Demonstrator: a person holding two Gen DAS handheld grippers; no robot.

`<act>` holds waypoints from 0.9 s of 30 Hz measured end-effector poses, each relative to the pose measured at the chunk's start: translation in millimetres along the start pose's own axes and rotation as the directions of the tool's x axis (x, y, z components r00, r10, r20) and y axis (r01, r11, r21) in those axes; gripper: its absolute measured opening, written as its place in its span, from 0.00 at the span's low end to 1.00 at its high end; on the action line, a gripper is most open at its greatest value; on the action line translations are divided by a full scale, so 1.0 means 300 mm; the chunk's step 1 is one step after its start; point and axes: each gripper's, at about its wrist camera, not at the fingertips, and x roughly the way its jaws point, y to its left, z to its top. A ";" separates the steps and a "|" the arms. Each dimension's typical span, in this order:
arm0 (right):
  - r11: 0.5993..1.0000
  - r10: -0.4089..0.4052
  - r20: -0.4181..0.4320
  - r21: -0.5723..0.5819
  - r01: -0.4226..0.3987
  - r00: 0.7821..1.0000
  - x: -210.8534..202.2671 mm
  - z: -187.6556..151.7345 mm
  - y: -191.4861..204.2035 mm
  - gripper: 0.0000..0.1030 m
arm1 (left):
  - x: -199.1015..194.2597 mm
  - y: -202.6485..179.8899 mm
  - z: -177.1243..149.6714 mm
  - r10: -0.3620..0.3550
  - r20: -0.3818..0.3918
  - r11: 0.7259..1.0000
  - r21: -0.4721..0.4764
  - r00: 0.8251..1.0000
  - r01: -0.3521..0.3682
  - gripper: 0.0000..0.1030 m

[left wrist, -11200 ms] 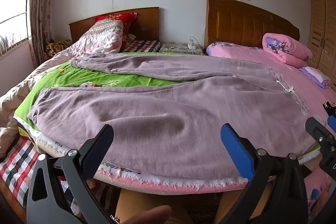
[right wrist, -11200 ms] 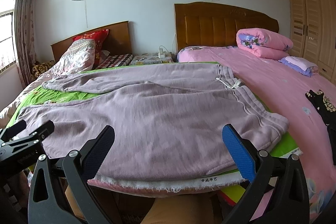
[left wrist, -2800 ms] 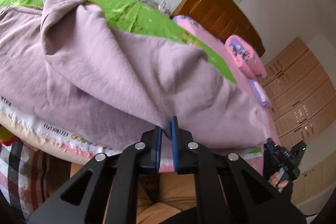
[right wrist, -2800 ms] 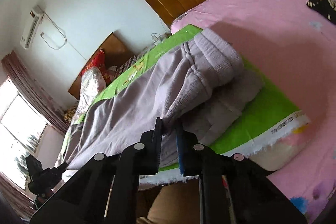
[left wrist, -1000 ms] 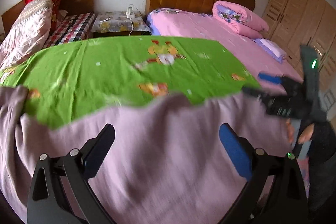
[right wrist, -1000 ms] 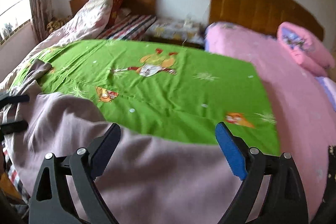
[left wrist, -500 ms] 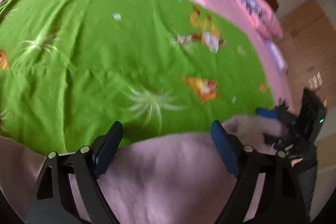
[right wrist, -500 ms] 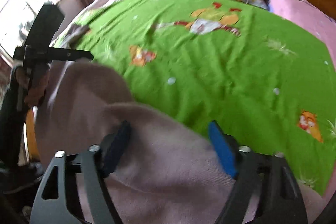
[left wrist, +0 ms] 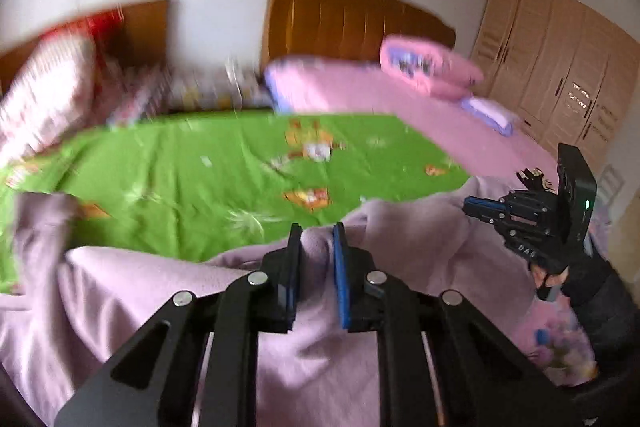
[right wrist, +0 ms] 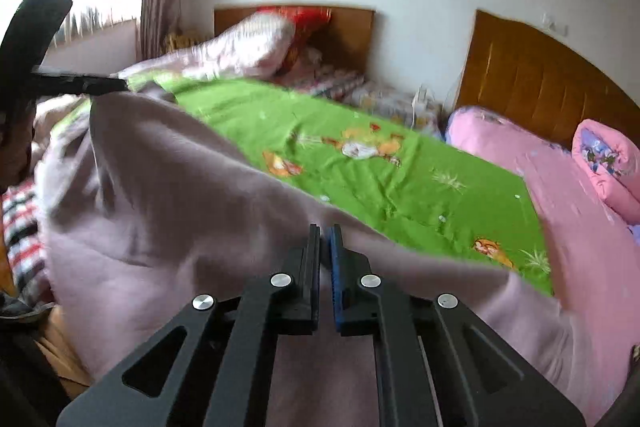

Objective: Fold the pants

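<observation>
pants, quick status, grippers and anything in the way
Left gripper and right gripper both shut on pants. Pants bunched at near edge of green sheet. Nothing in the way.

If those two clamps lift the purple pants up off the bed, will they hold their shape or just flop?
Probably flop: the pants already sag in soft folds between the left gripper and right gripper. The cloth looks thick and fleecy, so likely not slippery. Each gripper pinches only a small bunch, so the rest should hang.

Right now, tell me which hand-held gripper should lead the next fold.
Probably right: the right hand-held gripper is shut tight on the pants edge; the left hand-held gripper only pinches a loose bunch.
</observation>
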 end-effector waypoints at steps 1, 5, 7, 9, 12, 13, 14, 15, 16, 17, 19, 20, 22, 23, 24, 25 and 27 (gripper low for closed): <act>1.000 -0.001 0.000 0.013 0.001 1.000 -0.009 -0.012 0.000 0.08 | -0.023 -0.002 -0.016 0.013 0.027 1.000 0.003 1.000 -0.013 0.15; 0.995 -0.014 -0.100 0.098 0.024 0.995 0.044 -0.084 -0.055 0.20 | 0.076 0.012 -0.114 -0.043 -0.140 0.999 0.018 0.989 0.046 0.30; 0.991 -0.019 -0.111 0.133 0.033 0.994 0.049 -0.084 -0.074 0.51 | 0.134 0.037 -0.139 -0.010 -0.231 1.000 0.018 0.973 0.014 0.50; 0.988 -0.004 -0.070 0.153 0.015 0.998 0.034 -0.064 -0.079 0.76 | 0.166 0.092 -0.108 -0.087 -0.244 0.994 -0.079 0.966 0.069 0.63; 0.985 -0.008 -0.057 0.173 0.018 0.998 0.036 -0.062 -0.085 0.76 | 0.191 0.207 -0.015 -0.243 -0.183 0.943 -0.274 0.953 0.188 0.68; 0.984 -0.012 -0.062 0.177 0.023 0.998 0.047 -0.066 -0.083 0.76 | 0.214 0.230 0.016 -0.293 -0.169 0.919 -0.321 0.941 0.229 0.68; 0.983 -0.012 -0.067 0.182 0.025 0.998 0.050 -0.072 -0.080 0.76 | 0.239 0.250 0.041 -0.325 -0.163 0.901 -0.353 0.931 0.253 0.68; 0.982 -0.009 -0.073 0.186 0.022 0.997 0.056 -0.076 -0.082 0.76 | 0.287 0.262 0.069 -0.386 -0.189 0.873 -0.390 0.903 0.291 0.68; 0.982 -0.009 -0.070 0.186 0.022 0.997 0.058 -0.078 -0.083 0.76 | 0.341 0.263 0.086 -0.454 -0.227 0.841 -0.429 0.862 0.330 0.68; 0.982 -0.010 -0.066 0.186 0.022 0.998 0.049 -0.076 -0.080 0.76 | 0.398 0.250 0.098 -0.499 -0.266 0.818 -0.461 0.825 0.345 0.66; 0.982 -0.008 -0.065 0.189 0.020 0.998 0.043 -0.079 -0.081 0.76 | 0.473 0.196 0.100 -0.541 -0.363 0.810 -0.467 0.758 0.354 0.66; 0.981 -0.008 -0.061 0.192 0.020 0.998 0.041 -0.080 -0.083 0.76 | 0.522 0.163 0.092 -0.564 -0.416 0.803 -0.478 0.713 0.356 0.64; 0.980 -0.005 -0.054 0.196 0.015 0.999 0.038 -0.080 -0.084 0.76 | 0.596 0.106 0.064 -0.601 -0.481 0.784 -0.512 0.639 0.352 0.62; 0.980 -0.004 -0.050 0.200 0.014 0.999 0.038 -0.081 -0.086 0.76 | 0.622 0.093 0.057 -0.615 -0.484 0.772 -0.532 0.623 0.349 0.62; 0.979 -0.004 -0.048 0.203 0.013 0.999 0.038 -0.083 -0.088 0.76 | 0.642 0.079 0.041 -0.642 -0.470 0.746 -0.566 0.606 0.351 0.62; 0.978 -0.001 -0.046 0.207 0.011 0.999 0.037 -0.083 -0.090 0.76 | 0.669 0.073 0.038 -0.670 -0.455 0.718 -0.597 0.587 0.358 0.62; 0.977 0.001 -0.044 0.212 0.008 0.999 0.036 -0.084 -0.095 0.76 | 0.710 0.039 0.044 -0.757 -0.388 0.626 -0.659 0.525 0.417 0.62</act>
